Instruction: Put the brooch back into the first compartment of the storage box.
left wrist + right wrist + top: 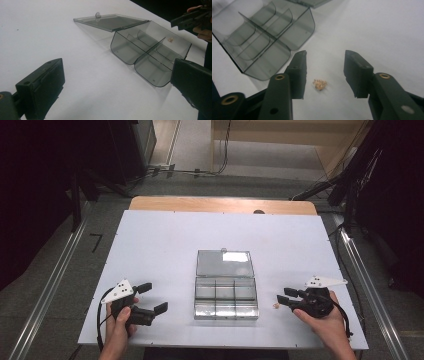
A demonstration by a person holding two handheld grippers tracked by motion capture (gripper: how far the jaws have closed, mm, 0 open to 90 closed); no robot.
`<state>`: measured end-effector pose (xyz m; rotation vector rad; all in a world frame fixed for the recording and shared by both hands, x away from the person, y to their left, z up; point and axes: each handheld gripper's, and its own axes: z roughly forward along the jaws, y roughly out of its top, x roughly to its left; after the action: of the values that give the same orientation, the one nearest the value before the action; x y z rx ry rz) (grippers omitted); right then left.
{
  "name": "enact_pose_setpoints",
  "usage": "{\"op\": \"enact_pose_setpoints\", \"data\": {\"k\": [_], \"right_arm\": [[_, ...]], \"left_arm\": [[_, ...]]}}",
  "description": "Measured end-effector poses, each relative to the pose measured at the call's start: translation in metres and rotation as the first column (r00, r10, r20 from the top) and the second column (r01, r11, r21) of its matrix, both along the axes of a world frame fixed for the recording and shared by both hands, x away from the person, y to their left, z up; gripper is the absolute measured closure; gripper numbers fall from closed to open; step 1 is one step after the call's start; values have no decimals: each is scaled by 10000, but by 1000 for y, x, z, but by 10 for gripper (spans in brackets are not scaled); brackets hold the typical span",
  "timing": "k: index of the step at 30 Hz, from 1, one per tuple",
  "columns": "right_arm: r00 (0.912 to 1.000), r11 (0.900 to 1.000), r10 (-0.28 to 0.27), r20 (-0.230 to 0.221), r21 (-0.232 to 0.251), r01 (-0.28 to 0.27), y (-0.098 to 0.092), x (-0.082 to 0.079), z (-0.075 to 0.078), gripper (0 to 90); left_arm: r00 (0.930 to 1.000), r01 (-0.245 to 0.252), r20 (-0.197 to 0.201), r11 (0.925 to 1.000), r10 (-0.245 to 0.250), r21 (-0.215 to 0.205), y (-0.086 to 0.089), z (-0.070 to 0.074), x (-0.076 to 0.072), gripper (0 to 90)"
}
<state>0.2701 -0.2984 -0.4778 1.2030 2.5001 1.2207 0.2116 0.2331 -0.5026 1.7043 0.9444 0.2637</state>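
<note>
Two grippers frame an open, clear compartment box [226, 292] at the middle of the white table [160, 245]. Your right gripper [281, 298] sits just right of the box, its jaws partly open and straddling a small golden cluster [320, 84] that lies on the table; the pads stand apart from it on both sides, so nothing is gripped. Your left gripper [155, 297] rests well left of the box with its jaws wide and nothing between them.

Progress, as judged: the lid [223, 263] is already folded back flat, and every compartment that can be seen looks bare. The cluster is not yet picked up, so the grasp, the carry and the drop into a compartment all remain.

View differences: the right gripper view resolves the cluster as a tangle of fine golden pieces between the jaws, whereas the high view renders it as a pale speck [274, 306] beside the box's near right corner. The left gripper view shows the box's curved compartment floors and the lid's small tab [98, 15], with the cluster faintly visible through the far wall.
</note>
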Motion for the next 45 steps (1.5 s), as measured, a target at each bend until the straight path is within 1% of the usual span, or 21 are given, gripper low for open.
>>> {"op": "enact_pose_setpoints", "data": {"k": [1, 2, 4, 8, 10, 14, 18, 20, 23, 25, 28, 32, 33, 36, 40, 41, 45], "right_arm": [[9998, 10000, -27, -171, -64, 26, 0, 0, -2, 564], [9995, 9999, -110, -307, -18, 110, 0, 0, -3, 574], [9984, 9997, -190, -527, 128, 197, 1, -1, -6, 594], [9973, 9991, -405, -608, -121, 399, 6, -1, -9, 647], [9955, 9981, -617, -719, -71, 613, 6, -1, -10, 674], [9919, 9969, -786, -999, -91, 781, 6, 0, -13, 679], [9889, 9962, -853, -1217, -289, 824, 8, -1, -16, 685], [9881, 9964, -791, -1320, -396, 744, 9, -2, -17, 690], [9875, 9962, -800, -1356, -455, 744, 10, -3, -18, 717], [9892, 9966, -712, -1283, -492, 653, 10, -4, -18, 741], [9912, 9967, -633, -1162, -571, 570, 10, -6, -17, 801], [9929, 9980, -449, -1100, -484, 398, 7, -7, -17, 841], [9926, 9984, -402, -1147, -445, 353, 6, -7, -17, 859], [9928, 9997, -163, -1188, -179, 142, 4, -7, -18, 876], [9934, 9999, 41, -1143, -107, -53, 4, -7, -18, 882], [9939, 9999, 14, -1106, -147, -31, 4, -7, -18, 883], [9958, 10000, 13, -918, -48, -17, 3, -7, -14, 884]], "left_arm": [[10000, -44, -12, 10000, 44, 6, 1, 0, -1, 0], [10000, -61, 14, 10000, 61, 38, 2, 0, -1, 0], [9999, -140, -5, 9999, 140, -28, 4, 0, -1, 0], [9999, -158, -4, 9999, 158, -16, 5, 0, -2, 0], [9999, -151, -2, 9999, 151, -1, 5, 0, -2, 0], [9999, -146, 7, 9999, 146, -1, 5, -1, -2, 0], [9999, -135, -8, 9999, 135, 4, 5, -1, -2, 0], [9999, -126, -4, 9999, 126, 6, 5, -1, -2, 0], [9999, -165, 0, 9999, 165, 15, 6, -1, -1, 0], [9999, -164, -12, 9999, 164, 0, 6, -1, -1, 0], [9999, -139, -36, 9999, 139, -5, 5, -1, 0, 0], [9999, -90, -47, 10000, 90, 1, 3, -1, 2, 0], [10000, -84, -51, 10000, 84, -4, 3, -1, 2, 0], [9999, -93, -115, 9999, 93, 43, 3, -2, 2, 0], [9999, -108, -126, 9999, 107, -12, 3, -3, 3, 0], [9999, -104, -127, 9999, 104, -2, 3, -3, 3, 0], [10000, -54, -77, 10000, 55, 19, 3, -2, 3, 0]]}}
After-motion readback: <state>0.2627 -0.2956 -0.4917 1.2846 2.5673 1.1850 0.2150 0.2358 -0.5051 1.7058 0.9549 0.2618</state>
